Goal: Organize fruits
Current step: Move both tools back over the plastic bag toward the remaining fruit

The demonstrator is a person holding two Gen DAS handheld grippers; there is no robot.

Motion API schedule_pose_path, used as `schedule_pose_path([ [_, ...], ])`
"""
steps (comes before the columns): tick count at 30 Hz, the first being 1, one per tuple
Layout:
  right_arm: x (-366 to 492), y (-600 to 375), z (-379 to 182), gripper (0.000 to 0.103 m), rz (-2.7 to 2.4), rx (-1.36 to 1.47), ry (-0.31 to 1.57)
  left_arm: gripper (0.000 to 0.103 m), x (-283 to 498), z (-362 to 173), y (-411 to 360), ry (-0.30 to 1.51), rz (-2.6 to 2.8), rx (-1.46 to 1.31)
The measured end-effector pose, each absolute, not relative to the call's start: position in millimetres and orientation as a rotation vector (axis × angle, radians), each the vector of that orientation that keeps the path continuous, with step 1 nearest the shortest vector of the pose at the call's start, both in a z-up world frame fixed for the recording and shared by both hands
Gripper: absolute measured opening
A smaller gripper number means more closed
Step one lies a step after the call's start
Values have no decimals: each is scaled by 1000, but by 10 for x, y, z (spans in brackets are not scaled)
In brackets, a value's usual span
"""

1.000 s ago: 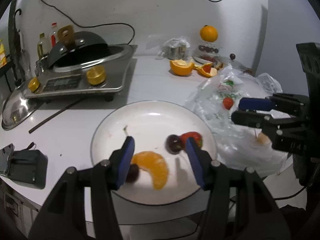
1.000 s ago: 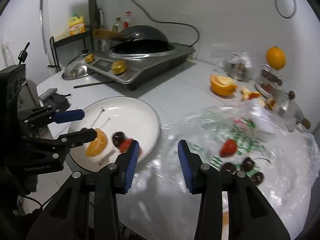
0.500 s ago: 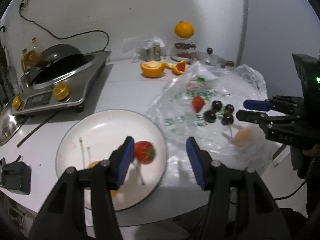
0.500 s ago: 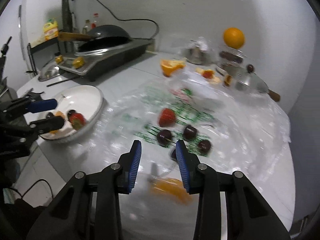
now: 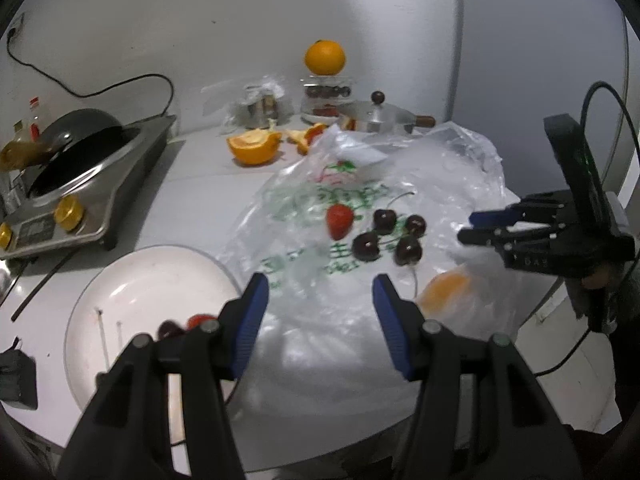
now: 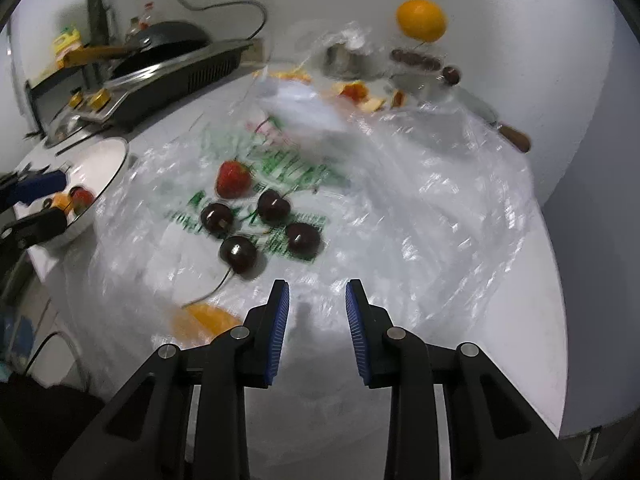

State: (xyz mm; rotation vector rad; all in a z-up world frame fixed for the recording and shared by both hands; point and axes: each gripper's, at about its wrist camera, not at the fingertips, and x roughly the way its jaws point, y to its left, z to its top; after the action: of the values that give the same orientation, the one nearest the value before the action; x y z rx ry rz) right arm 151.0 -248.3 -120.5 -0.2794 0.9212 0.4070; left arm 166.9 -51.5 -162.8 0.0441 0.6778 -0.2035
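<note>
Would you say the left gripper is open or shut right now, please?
Open. The left gripper shows a wide gap between its blue pads, with only the plastic bag visible through it.

Plate (image 5: 132, 280): white, at counter's left edge. Plastic bag (image 6: 420, 200): clear, green print with some red. On it: strawberry (image 6: 233, 179) red; four cherries (image 6: 272, 205) dark maroon, glossy; orange segment (image 5: 444, 292) orange. Whole orange (image 5: 325, 57) orange, at counter's back edge. Gripper pads (image 6: 279, 332) blue, ribbed; frames black.
</note>
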Motion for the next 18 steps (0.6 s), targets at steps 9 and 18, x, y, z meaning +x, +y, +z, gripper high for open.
schedule_pose_path([
  [9, 1215, -2435, -1310, 32, 515, -318, 974, 56, 1806, -1710, -737, 707, -253, 62],
  [18, 1205, -2324, -1363, 32, 542, -327, 973, 56, 1788, -1755, -812, 726, -263, 81],
])
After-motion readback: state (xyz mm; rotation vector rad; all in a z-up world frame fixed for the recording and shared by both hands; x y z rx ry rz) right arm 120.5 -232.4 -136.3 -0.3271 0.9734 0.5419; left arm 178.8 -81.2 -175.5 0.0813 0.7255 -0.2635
